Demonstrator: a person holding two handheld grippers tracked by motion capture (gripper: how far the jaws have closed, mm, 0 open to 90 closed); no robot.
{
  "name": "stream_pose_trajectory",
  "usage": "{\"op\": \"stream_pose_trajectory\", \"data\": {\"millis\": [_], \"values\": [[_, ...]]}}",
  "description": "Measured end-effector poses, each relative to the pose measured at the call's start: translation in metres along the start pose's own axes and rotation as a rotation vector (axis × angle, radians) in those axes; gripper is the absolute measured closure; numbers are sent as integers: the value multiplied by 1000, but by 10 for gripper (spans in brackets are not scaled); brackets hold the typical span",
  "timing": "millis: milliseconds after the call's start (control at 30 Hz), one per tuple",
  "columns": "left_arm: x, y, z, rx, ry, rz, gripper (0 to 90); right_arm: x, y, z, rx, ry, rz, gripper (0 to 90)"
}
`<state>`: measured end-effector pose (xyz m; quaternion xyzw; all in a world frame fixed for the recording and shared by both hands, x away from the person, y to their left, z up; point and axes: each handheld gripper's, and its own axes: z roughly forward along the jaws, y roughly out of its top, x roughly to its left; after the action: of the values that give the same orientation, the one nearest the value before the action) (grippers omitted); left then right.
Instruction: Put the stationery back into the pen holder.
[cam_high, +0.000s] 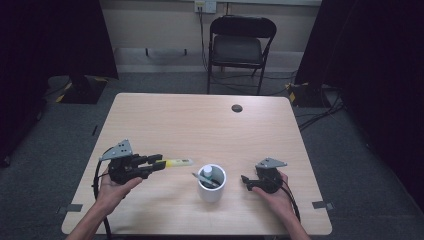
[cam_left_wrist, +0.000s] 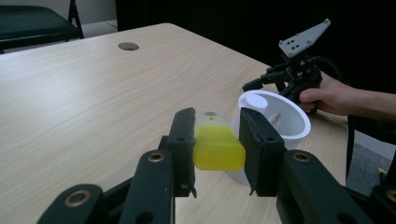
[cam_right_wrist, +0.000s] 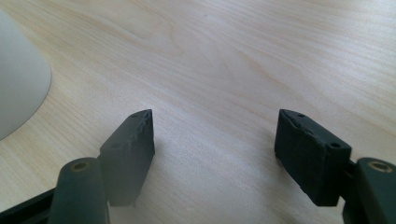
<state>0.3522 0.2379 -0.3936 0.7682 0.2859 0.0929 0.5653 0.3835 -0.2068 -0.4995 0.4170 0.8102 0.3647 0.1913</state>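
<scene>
Left gripper (cam_high: 159, 163) jaws pinch the yellow plastic marker (cam_high: 177, 162) level, tip toward the white cylindrical cup (cam_high: 212, 183) near the table's front edge; right gripper (cam_high: 244, 181) jaws spread, empty.

No legible text (marker included)

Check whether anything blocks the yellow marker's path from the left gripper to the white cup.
Nothing visible does. The left gripper holds the yellow marker just left of the white cup, with bare table between. Pens already occupy part of the cup.
</scene>
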Motion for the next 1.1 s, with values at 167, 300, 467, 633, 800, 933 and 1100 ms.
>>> {"op": "stream_pose_trajectory", "data": {"millis": [167, 300, 467, 633, 800, 933, 1100], "values": [[-1, 6, -1, -19, -4, 3, 672, 0, 0, 0, -1, 1, -1, 280], [-2, 11, -1, -28, -11, 1, 672, 0, 0, 0, -1, 1, -1, 280], [-6, 17, -2, -40, -16, 5, 672, 0, 0, 0, -2, 1, -2, 280], [-14, 23, -2, -48, -30, 33, 672, 0, 0, 0, -1, 0, -2, 280], [-24, 30, 0, -49, -62, 43, 672, 0, 0, 0, -2, -1, -3, 280], [-31, 32, 6, -31, -86, 61, 672, 0, 0, 0, -2, -2, -3, 279], [-39, 35, 12, -14, -106, 84, 672, 0, 0, 0, -1, -1, -3, 280]]}}
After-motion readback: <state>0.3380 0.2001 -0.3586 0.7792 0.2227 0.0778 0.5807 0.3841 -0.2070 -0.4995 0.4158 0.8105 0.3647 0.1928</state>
